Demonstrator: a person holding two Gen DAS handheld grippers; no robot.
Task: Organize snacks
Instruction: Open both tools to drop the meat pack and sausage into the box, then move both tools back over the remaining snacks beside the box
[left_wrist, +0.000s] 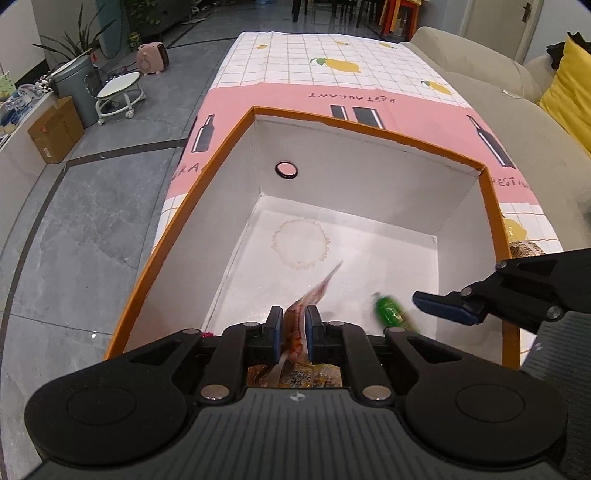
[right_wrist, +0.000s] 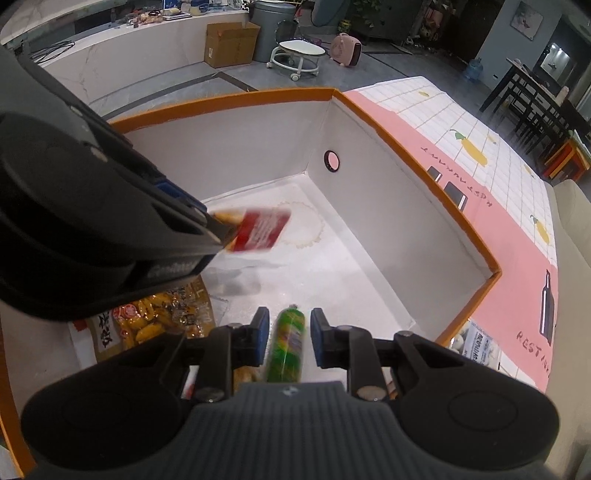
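Observation:
An orange-rimmed white box (left_wrist: 369, 129) (right_wrist: 229, 98) stands on the tablecloth, and both grippers hang inside it. A red snack packet (left_wrist: 295, 321) (right_wrist: 262, 229), blurred, sits between the blue pads of my left gripper (left_wrist: 293, 312) (right_wrist: 212, 227). The jaws stand slightly apart and the packet looks loose. My right gripper (right_wrist: 290, 317) (left_wrist: 424, 299) is shut on a green sausage stick (right_wrist: 288, 343) (left_wrist: 391, 314), which points down at the box floor. A yellow snack bag (right_wrist: 162, 321) (left_wrist: 317, 378) lies in the box's near corner under the left gripper.
A white packet (right_wrist: 476, 343) and a brownish one (left_wrist: 524, 249) lie on the pink and lemon-print tablecloth (left_wrist: 314, 51) just outside the box's right wall. A beige sofa (left_wrist: 480, 62) runs along the table's right side. Grey floor lies to the left.

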